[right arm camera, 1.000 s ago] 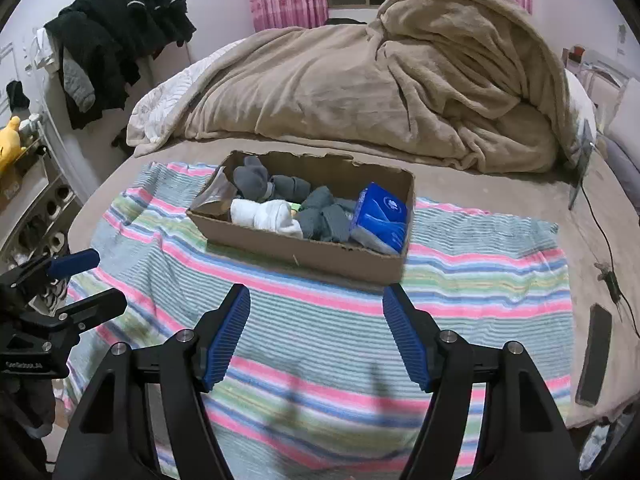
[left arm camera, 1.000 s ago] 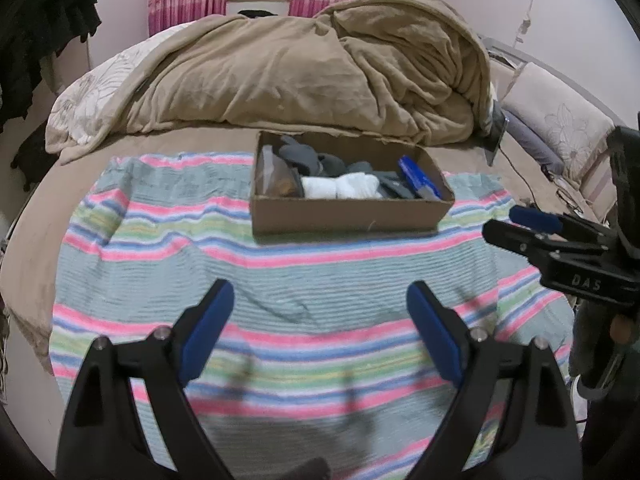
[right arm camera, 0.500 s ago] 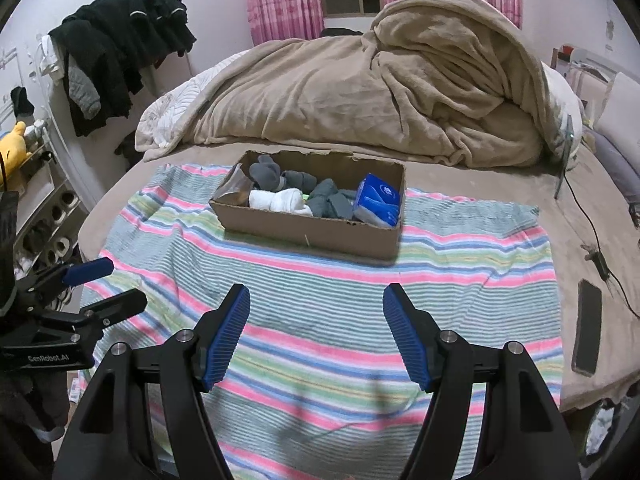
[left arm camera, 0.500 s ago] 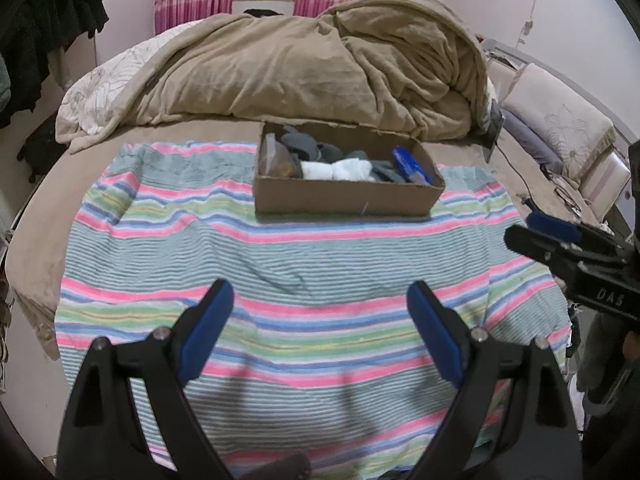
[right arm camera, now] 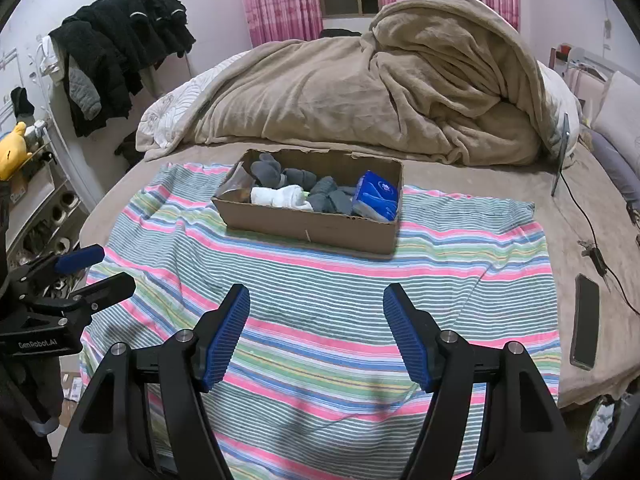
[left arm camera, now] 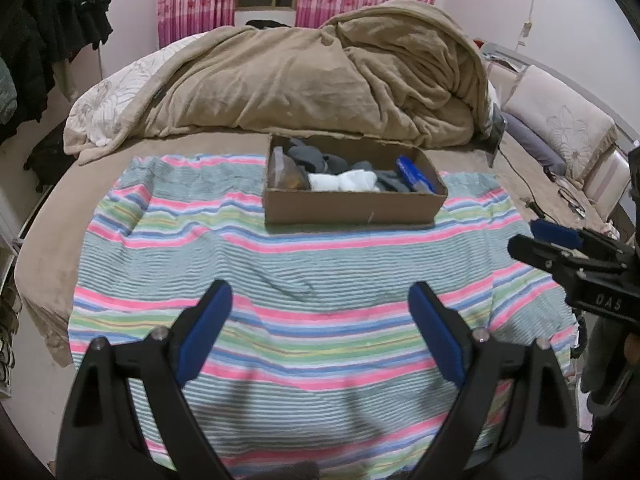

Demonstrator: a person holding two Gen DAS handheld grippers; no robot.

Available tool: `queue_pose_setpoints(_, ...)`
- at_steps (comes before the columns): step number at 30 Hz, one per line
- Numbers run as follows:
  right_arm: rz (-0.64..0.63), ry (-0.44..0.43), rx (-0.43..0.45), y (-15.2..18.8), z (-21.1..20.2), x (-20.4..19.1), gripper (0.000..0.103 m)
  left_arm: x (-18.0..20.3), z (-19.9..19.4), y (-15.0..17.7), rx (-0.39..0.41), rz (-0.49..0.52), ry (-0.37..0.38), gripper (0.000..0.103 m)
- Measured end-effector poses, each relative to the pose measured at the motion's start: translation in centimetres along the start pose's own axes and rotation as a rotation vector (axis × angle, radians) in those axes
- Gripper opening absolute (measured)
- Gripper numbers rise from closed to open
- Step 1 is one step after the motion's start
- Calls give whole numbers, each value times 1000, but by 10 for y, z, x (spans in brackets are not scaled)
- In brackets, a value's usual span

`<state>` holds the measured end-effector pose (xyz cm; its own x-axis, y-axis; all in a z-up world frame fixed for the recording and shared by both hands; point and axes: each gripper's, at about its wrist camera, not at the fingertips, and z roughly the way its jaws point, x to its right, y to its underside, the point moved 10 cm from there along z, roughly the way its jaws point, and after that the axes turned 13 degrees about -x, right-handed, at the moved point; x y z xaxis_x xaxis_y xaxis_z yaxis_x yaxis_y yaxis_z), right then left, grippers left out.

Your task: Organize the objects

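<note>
A cardboard box sits on a striped cloth on the bed. It holds grey socks, a white rolled sock, a blue tissue pack and a clear bag. My left gripper is open and empty, well short of the box. My right gripper is open and empty, also over the near part of the cloth. Each gripper shows at the edge of the other's view: the right one, the left one.
A heaped tan blanket lies behind the box. A phone and a cable lie on the bed's right side. Pillows are at the right, dark clothes hang at the left.
Both grippers have pulled back from the box, which now looks smaller and farther. Both stay open and empty.
</note>
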<state>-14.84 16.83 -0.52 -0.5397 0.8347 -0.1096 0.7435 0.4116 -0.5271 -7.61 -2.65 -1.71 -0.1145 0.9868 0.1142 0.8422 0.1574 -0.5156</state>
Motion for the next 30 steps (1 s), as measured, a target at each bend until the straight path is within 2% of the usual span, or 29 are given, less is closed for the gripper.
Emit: queue_pose_setpoints(30,22,-3,-24,-9,16,12,73,-7,11,-10,-18,-18,11,91)
